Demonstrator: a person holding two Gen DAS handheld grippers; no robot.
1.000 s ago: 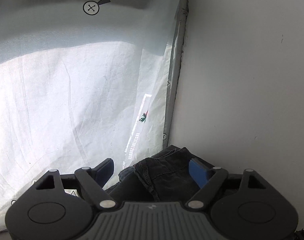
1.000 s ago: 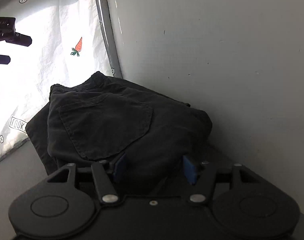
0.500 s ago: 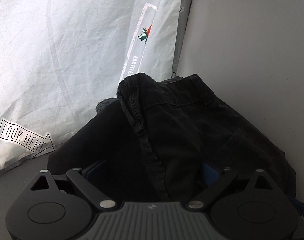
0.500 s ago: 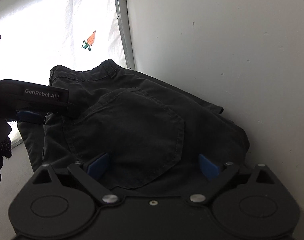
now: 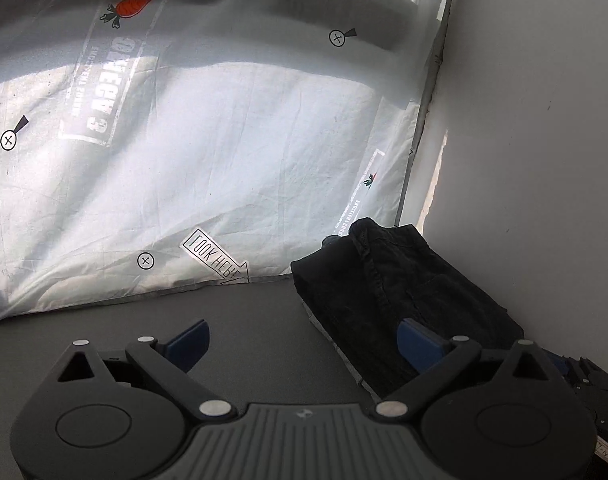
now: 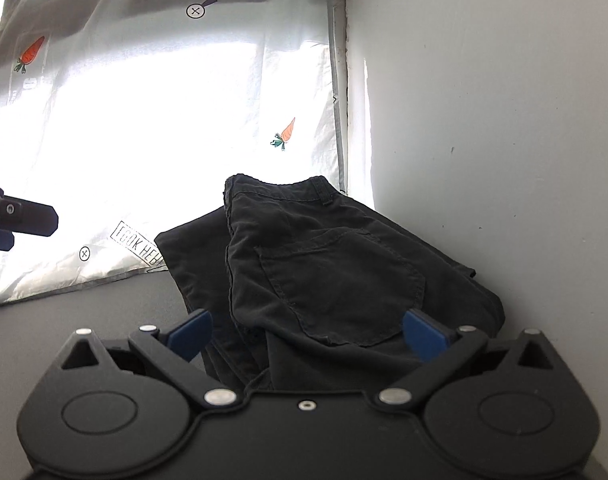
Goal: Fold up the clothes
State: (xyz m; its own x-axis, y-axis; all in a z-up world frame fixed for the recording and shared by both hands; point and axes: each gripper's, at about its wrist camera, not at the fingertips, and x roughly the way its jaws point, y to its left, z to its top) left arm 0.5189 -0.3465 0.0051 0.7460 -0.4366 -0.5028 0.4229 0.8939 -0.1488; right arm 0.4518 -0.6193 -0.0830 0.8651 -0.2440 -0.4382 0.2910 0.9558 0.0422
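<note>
Grey surface (image 5: 263, 312) runs across the lower half of both views, backed by a white printed sheet (image 5: 223, 160) with carrot motifs at upper left and a plain white wall (image 5: 524, 120) at right. Left of centre in the left wrist view, the left gripper (image 5: 301, 342) has its jaws opening; its left pad stands over bare surface, its right pad shows in front of the garment's near edge, and nothing is pinched. Lower right of that view holds the folded dark trousers (image 5: 396, 292), lying in the corner against the wall and overlapping the sheet's lower edge. In the right wrist view the trousers (image 6: 324, 272) fill the centre, back pocket up; the right gripper (image 6: 308, 334) has its jaws opening, with cloth lying between the pads but not pressed. Judged step: the fold appears finished and the bundle let go. Next move likely calls for clearing both grippers without snagging the top layer, then fetching another garment, none of which is visible.
</note>
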